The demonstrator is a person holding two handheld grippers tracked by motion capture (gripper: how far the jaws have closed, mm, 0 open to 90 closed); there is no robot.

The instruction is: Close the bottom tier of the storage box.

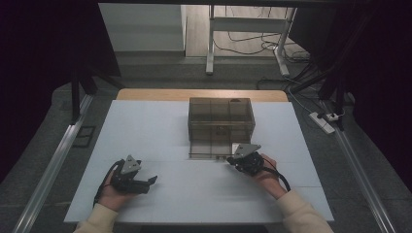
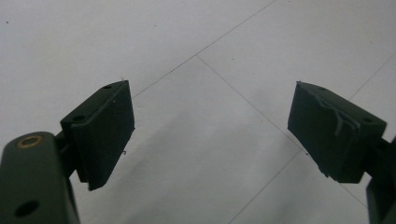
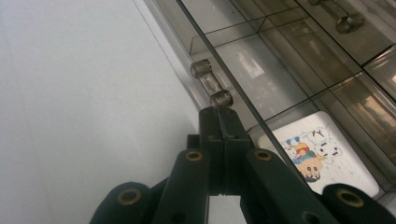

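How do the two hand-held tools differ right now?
The left tool has its jaws spread wide over bare white table, gripping nothing; the right tool has its jaws shut tight. The left tool sits far from the smoky clear drawer box; the right tool's tip is at the pulled-out drawer's handle. Both are black, with a grey three-cornered plate on top.

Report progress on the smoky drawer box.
Done: the bottom drawer already stands pulled out, a cartoon card lying inside. In hand: the right gripper, fingers shut, sits right at that drawer's handle. Left: moving the drawer further. The left gripper rests open over the white table.
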